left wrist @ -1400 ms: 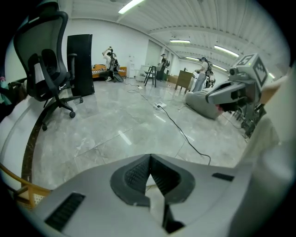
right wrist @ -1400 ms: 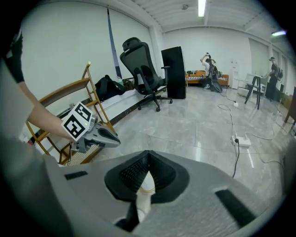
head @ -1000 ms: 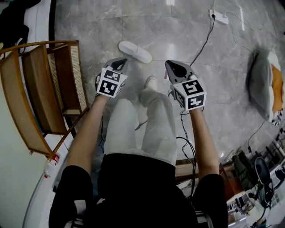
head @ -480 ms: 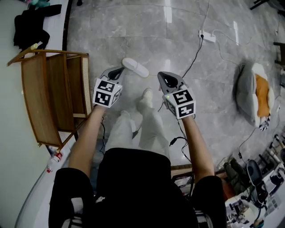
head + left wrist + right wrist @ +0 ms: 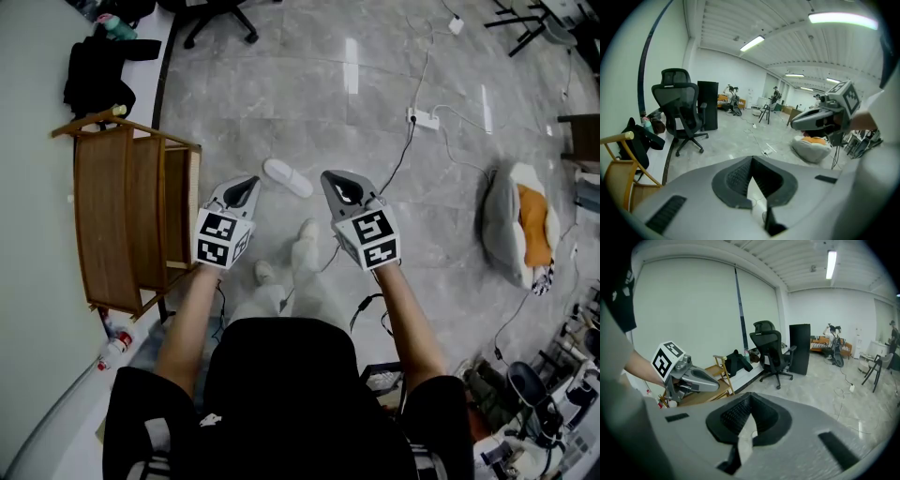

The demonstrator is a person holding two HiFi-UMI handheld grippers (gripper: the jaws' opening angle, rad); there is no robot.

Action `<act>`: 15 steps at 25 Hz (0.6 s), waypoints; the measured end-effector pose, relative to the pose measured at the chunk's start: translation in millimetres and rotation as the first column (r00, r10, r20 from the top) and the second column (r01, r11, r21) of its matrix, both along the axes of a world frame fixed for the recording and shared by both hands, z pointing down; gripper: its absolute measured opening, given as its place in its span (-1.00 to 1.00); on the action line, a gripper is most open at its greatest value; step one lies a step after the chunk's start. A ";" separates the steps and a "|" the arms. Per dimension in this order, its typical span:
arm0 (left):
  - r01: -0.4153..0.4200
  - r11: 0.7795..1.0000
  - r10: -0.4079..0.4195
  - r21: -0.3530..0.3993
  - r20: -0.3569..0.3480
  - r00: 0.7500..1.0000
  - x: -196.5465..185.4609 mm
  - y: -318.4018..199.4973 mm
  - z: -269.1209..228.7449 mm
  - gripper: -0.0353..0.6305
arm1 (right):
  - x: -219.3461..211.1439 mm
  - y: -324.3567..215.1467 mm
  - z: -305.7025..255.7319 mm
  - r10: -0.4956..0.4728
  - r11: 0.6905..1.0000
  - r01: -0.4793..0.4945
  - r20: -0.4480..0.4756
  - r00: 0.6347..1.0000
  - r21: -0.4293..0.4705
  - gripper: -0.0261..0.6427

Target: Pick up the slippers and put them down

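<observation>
Grey polished stone floor (image 5: 375,122), workshop room, seen from above the standing person.

1. Slipper (image 5: 288,177), white, single: flat on the floor at twelve o'clock from the person, held by neither tool. From overhead it shows between the two gripper tips; a second loose slipper is not to be made out.
2. Left gripper (image 5: 246,185): raised, jaws together, nothing between them.
3. Right gripper (image 5: 339,184): raised alongside, jaws likewise together and empty.
4. Person's feet (image 5: 305,244): white footwear, partly hidden by the legs; whether these are slippers cannot be told.
5. Wooden rack (image 5: 122,225): nine o'clock, against the pale wall.
6. Black garment (image 5: 94,70): ten o'clock, past the rack, shape unclear.
7. Office chair (image 5: 220,14): eleven o'clock, only its wheeled base in frame overhead.
8. Power strip (image 5: 424,118): one o'clock, with cables trailing toward the person.
9. Grey cushion (image 5: 511,225) with an orange patch: three o'clock.
10. Clutter at five o'clock: cut off, not identifiable.
</observation>
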State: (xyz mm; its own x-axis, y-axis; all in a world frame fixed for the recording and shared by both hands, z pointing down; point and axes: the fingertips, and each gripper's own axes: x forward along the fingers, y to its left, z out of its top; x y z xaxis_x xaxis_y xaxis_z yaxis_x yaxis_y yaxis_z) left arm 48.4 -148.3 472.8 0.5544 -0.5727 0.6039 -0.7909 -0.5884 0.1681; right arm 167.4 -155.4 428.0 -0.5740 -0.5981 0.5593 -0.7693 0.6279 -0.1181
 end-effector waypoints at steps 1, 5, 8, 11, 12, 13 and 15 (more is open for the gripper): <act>0.002 1.000 -0.002 0.015 -0.006 1.000 -3.6 3.1 -10.1 -0.88 | -4.7 1.2 -9.4 -0.002 1.000 0.002 0.001 1.000 0.015 -0.94; 0.010 0.996 -0.007 0.087 -0.037 0.999 -17.3 12.8 -49.3 -0.88 | -23.5 9.3 -40.3 -0.002 0.997 0.003 -0.011 1.000 0.075 -0.94; 0.015 0.990 -0.006 0.138 -0.065 0.998 -28.7 23.4 -78.2 -0.88 | -41.7 24.7 -61.3 -0.019 0.994 0.020 -0.007 1.000 0.104 -0.94; 0.014 0.983 0.002 0.184 -0.091 0.996 -37.7 37.1 -104.5 -0.88 | -56.3 41.1 -84.0 -0.033 0.991 0.033 -0.002 0.999 0.132 -0.94; 0.013 0.980 0.007 0.197 -0.099 0.995 -41.5 42.3 -112.2 -0.88 | -61.0 46.2 -90.6 -0.033 0.989 0.033 -0.002 0.999 0.142 -0.94; 0.013 0.978 0.010 0.211 -0.107 0.994 -45.9 48.2 -119.2 -0.88 | -65.9 51.6 -96.7 -0.031 0.988 0.032 -0.004 0.999 0.152 -0.94; 0.018 0.971 0.011 0.237 -0.124 0.992 -55.4 60.4 -132.7 -0.88 | -75.2 63.4 -108.7 -0.032 0.985 0.032 -0.006 0.999 0.172 -0.94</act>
State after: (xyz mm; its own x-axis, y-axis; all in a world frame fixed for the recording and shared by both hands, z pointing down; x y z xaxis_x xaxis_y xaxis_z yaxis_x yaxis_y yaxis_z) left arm -7.0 -88.0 340.1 0.6140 -0.6932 0.3774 -0.7748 -0.6205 0.1210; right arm 92.2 -91.9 319.3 -0.5927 -0.6669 0.4516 -0.7487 0.6629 -0.0037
